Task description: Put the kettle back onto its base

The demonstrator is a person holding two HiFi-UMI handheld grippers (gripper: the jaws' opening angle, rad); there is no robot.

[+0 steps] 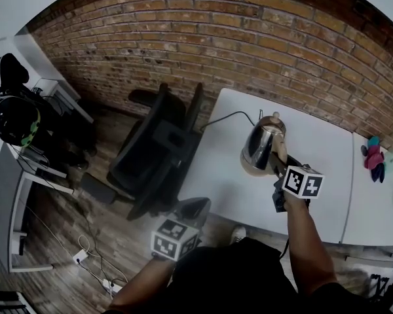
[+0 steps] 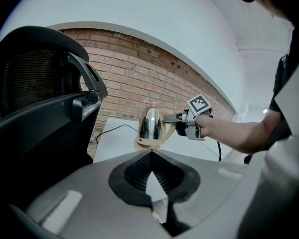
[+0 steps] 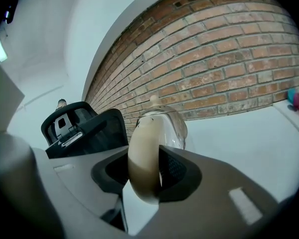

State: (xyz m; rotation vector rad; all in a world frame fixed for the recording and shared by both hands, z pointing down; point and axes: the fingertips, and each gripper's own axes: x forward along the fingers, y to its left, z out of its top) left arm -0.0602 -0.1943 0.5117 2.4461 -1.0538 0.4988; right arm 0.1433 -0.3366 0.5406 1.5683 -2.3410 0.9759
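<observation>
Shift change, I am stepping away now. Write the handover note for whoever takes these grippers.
Grippers: left gripper shut, empty, held off the white table. The right gripper has its jaws apart around the beige curved handle of the shiny steel kettle, apparently not clamped.
Things: the kettle stands upright on its beige round base, with the black cord trailing over the table.
Done: the kettle looks seated.
Left: draw the right gripper back off the handle without nudging it.

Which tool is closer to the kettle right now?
Right. The right tool is at the kettle, with the handle between its jaws. The left tool hangs off the table's near edge by the chair, well apart from it.
</observation>
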